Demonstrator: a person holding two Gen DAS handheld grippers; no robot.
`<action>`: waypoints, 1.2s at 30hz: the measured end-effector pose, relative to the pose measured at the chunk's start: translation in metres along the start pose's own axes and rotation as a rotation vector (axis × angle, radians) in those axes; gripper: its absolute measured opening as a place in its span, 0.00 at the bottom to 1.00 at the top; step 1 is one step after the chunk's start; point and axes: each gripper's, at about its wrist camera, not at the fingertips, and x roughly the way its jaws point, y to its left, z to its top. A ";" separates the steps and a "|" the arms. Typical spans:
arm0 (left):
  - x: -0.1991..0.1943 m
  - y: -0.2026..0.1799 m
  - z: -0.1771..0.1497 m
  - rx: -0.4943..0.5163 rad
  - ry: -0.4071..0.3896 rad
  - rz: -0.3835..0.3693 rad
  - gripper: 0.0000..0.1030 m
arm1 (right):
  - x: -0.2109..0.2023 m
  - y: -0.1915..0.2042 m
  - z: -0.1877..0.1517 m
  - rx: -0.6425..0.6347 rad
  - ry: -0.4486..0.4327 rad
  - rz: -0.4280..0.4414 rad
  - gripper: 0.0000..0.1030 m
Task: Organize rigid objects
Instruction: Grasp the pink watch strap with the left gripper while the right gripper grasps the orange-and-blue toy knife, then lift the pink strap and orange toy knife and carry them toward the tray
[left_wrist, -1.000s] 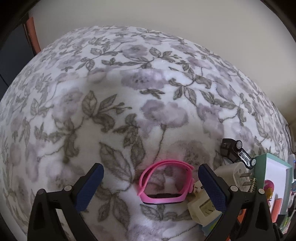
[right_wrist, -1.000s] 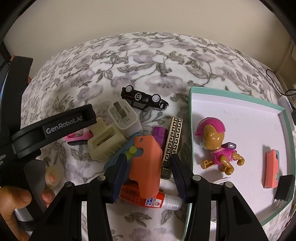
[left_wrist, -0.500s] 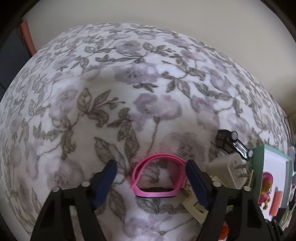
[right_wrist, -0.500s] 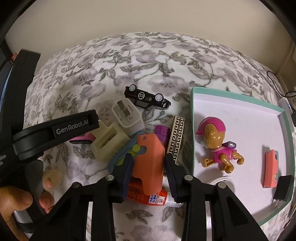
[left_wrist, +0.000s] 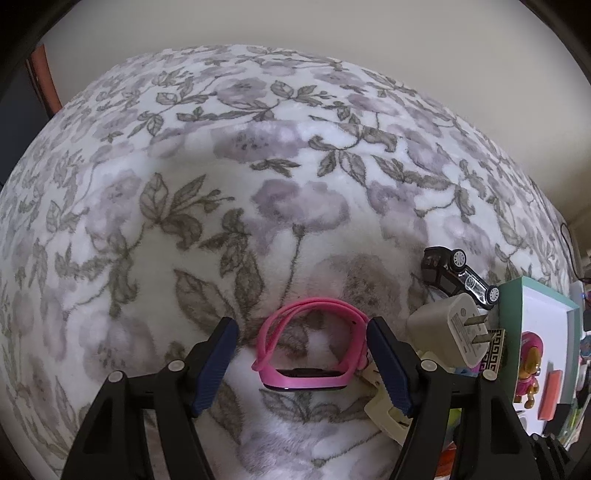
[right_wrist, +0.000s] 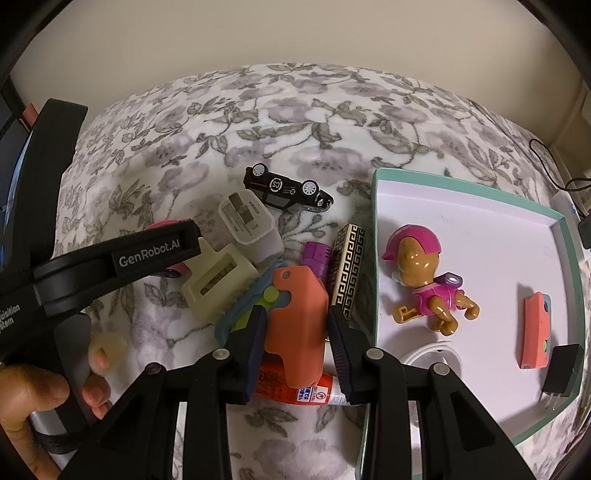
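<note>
**Q:** While both grippers are hovering over the bed, what is lying under them, biggest thing first?

**A:** A floral blanket (right_wrist: 332, 110) is covering everything. At right, a teal-rimmed tray (right_wrist: 565, 229) is holding a pup figure (right_wrist: 424, 280), an orange block (right_wrist: 535, 328) and a black plug (right_wrist: 561, 365). Left of the tray, a loose pile is sitting on the blanket: an orange tag (right_wrist: 299, 317), a cream clip (right_wrist: 218, 280), a white charger (right_wrist: 247, 225), a patterned black-and-gold case (right_wrist: 347, 266), a glue tube (right_wrist: 306, 393) and, farther off, a black toy car (right_wrist: 288, 188) lying on its side.

**Q:** What are the tools doing?

**A:** The right gripper (right_wrist: 297, 343) is standing narrowly open, its fingers flanking the orange tag; whether they are touching it I cannot tell. The left gripper (left_wrist: 301, 354) is standing wider, straddling a pink wristband (left_wrist: 314, 347) resting on the blanket, with the right finger just beside the band.

**Q:** Anyone visible?

**A:** A hand (right_wrist: 33, 402) is gripping the left tool's handle at near left.
</note>
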 end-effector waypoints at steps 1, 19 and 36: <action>0.000 -0.001 0.000 0.001 0.002 -0.008 0.63 | 0.000 0.000 0.000 -0.001 0.000 0.000 0.34; -0.016 0.022 -0.006 -0.054 0.034 0.043 0.59 | -0.012 -0.011 -0.002 0.040 0.000 0.015 0.34; -0.069 0.031 -0.019 -0.069 -0.039 0.053 0.59 | -0.052 -0.030 -0.014 0.102 -0.050 0.080 0.21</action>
